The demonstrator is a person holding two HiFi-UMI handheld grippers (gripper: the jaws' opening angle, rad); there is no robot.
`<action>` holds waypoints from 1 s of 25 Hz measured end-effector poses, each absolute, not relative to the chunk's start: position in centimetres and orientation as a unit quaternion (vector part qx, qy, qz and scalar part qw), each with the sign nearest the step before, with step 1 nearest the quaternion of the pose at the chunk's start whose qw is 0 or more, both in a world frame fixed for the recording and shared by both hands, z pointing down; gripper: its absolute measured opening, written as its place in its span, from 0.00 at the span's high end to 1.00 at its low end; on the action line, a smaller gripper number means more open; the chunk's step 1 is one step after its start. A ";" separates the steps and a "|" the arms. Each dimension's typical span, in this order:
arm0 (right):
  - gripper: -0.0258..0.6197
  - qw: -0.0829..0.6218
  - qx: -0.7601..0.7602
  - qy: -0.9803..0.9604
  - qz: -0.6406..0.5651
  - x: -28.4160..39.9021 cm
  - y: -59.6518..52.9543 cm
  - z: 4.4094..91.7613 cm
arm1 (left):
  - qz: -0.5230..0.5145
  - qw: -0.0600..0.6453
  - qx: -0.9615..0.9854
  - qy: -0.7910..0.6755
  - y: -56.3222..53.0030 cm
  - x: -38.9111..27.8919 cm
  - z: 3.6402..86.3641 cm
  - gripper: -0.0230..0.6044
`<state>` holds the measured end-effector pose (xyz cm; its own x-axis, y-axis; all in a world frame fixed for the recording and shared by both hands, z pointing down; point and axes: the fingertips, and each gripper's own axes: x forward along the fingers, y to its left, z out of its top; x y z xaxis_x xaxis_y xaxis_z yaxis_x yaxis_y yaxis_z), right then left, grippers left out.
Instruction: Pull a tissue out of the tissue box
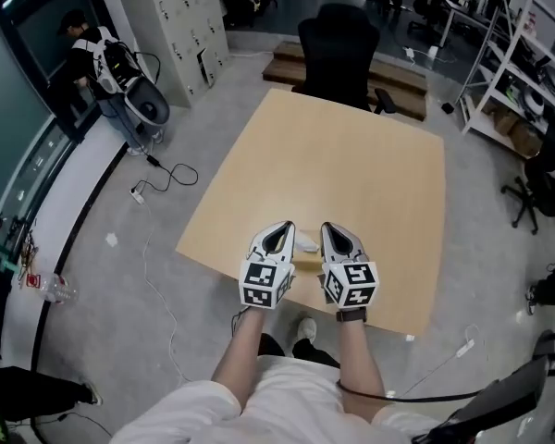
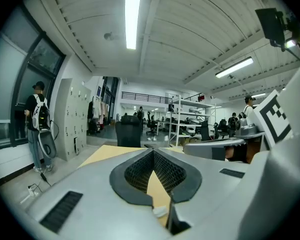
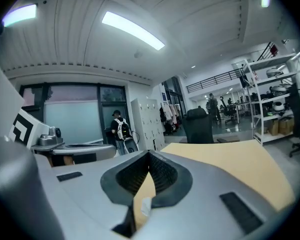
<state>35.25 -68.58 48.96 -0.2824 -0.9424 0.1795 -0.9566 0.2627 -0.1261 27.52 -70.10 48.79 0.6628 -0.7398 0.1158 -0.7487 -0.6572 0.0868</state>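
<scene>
A tan tissue box (image 1: 307, 265) lies near the front edge of the wooden table (image 1: 351, 174), mostly hidden between my two grippers. A white tissue (image 1: 306, 243) shows at its top. In the head view my left gripper (image 1: 288, 225) sits just left of the box and my right gripper (image 1: 325, 227) just right of it, side by side and pointing away from me. Both are shut with nothing between the pads. In the left gripper view the left gripper (image 2: 153, 152) has its tips meeting, with a white scrap (image 2: 160, 211) below the gap. The right gripper (image 3: 149, 154) looks the same, over a white scrap (image 3: 146, 204).
A black office chair (image 1: 338, 54) stands at the table's far edge. A person with a backpack (image 1: 97, 58) stands by the window at the left, beside grey lockers (image 1: 180, 17). Cables and a power strip (image 1: 139, 194) lie on the floor at the left. Shelves (image 1: 523, 72) stand at the right.
</scene>
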 end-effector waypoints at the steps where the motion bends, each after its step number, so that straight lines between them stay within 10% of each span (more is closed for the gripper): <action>1: 0.96 0.040 0.598 -0.793 0.111 35.8 -69.3 49.9 | 0.044 0.066 0.908 -0.410 -70.6 28.0 49.6 0.97; 15: 0.96 0.184 0.531 -0.802 0.201 34.1 -74.5 63.0 | 0.115 0.163 0.880 -0.431 -77.4 26.9 61.3 0.97; 25: 0.59 0.321 0.497 -0.786 0.181 32.2 -75.5 70.1 | 0.140 0.192 0.879 -0.413 -78.9 27.0 65.3 0.97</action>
